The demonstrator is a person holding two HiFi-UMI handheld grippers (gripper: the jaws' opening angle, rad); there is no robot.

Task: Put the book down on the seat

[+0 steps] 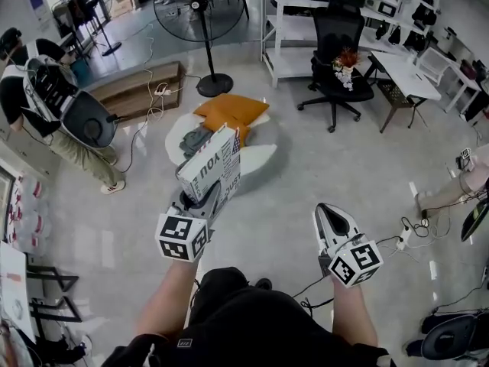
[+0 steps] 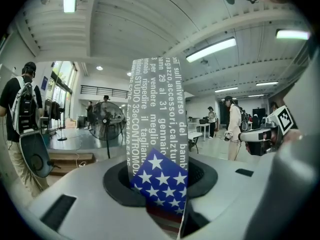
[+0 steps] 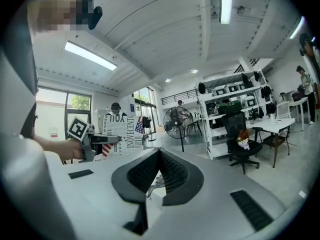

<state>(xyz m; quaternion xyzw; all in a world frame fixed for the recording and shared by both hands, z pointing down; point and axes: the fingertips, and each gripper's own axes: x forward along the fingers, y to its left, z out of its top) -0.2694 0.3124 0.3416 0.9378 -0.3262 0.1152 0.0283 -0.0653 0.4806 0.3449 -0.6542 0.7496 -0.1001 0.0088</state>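
Your left gripper (image 2: 161, 199) has its jaws clamped on the lower edge of the book (image 2: 159, 129). In the left gripper view the book stands upright between the jaws. Its star-patterned corner sits deepest in the grip, and the grey cover with white lettering rises above it.

In the head view the left gripper (image 1: 203, 202) holds the book (image 1: 211, 165) from below, tilted away from you, with the printed cover facing up and toward you. The book is in the air and does not touch the seat (image 1: 261, 160). It overlaps the seat's near-left rim in that view. It appears to hang over that rim, but how high it sits cannot be read from this angle.

Your right gripper (image 3: 159, 155) has its jaws brought together at the tips, with nothing between them. In the head view the right gripper (image 1: 333, 214) is level with the left one and well apart from it, over bare floor (image 1: 306, 174). The right gripper view shows the left gripper (image 3: 96, 142) and the book (image 3: 121, 133) off to its left.

The seat is round and white and sits on the floor ahead of you. An orange cushion (image 1: 230, 110) lies on its far side, and a grey item (image 1: 195, 141) lies on its left part, just beyond the book. A standing fan (image 1: 200, 8) and an office chair (image 1: 341, 66) stand farther off.
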